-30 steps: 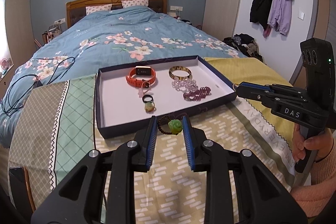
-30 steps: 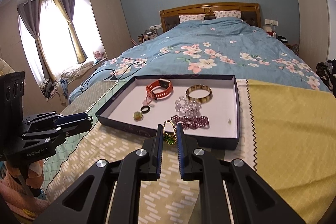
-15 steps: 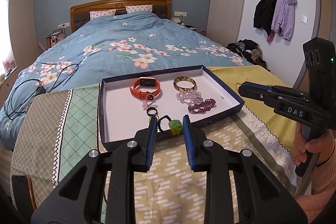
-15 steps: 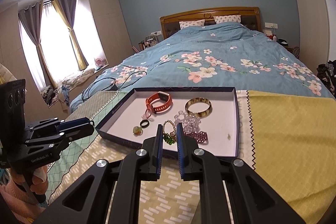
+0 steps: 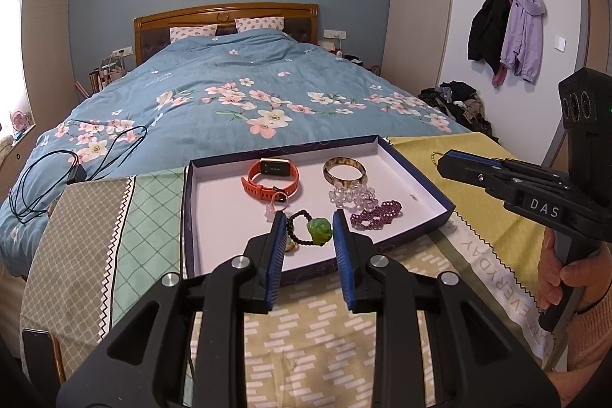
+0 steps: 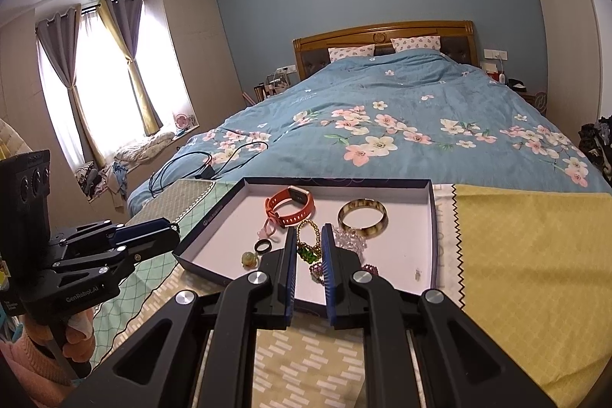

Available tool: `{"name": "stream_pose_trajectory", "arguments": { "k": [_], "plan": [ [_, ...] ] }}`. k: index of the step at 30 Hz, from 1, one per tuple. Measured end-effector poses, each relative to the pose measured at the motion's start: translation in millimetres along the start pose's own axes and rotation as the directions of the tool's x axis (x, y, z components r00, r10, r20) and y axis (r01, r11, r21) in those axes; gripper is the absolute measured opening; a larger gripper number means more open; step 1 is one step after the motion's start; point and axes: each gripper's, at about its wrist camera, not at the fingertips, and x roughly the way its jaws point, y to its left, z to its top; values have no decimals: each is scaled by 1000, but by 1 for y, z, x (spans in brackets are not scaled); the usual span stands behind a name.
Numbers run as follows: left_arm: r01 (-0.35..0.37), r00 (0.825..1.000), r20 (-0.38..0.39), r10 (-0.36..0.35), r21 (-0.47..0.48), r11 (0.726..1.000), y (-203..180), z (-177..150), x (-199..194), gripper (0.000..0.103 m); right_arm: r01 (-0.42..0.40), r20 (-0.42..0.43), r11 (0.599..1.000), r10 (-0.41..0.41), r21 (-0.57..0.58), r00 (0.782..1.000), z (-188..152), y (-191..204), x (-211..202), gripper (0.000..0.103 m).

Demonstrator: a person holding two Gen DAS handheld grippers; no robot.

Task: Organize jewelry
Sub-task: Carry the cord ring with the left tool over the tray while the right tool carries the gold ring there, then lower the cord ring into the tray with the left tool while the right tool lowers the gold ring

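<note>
A dark-blue tray (image 5: 186, 217) with a white floor lies on the patchwork cloth. In it are an orange watch (image 5: 273, 176), an amber bangle (image 5: 344, 169), a clear bead bracelet (image 5: 352, 195) and a purple bead bracelet (image 5: 376, 215). My left gripper (image 5: 309, 236) is shut on a dark bead bracelet with a green pendant (image 5: 319, 230), held over the tray's near part. My right gripper (image 6: 308, 249) is shut on a gold chain with a green stone (image 6: 308, 253), over the tray (image 6: 206, 222). A black ring (image 6: 262, 246) and a small green-yellow ring (image 6: 248, 259) lie on the tray floor.
The right gripper (image 5: 443, 161) shows at the right of the left wrist view, a hand on its handle. The left gripper (image 6: 172, 234) appears at the left of the right wrist view. A phone (image 5: 38, 343) lies at the cloth's near-left edge. A black cable (image 5: 76, 171) rests on the bed.
Both grippers have moved forward and slightly up with their pieces. The pendant bracelet and the gold chain now appear over the tray's floor rather than before its front wall.
</note>
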Motion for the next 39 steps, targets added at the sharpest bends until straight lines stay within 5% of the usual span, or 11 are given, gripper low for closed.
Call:
{"name": "stream_pose_trajectory", "arguments": {
  "k": [39],
  "plan": [
    [-39, 999, -3, 39, -22, 999, 17, 17, 34, 25, 20, -17, 1000, -20, -15, 1000, 15, -8, 25, 11]
  ]
}}
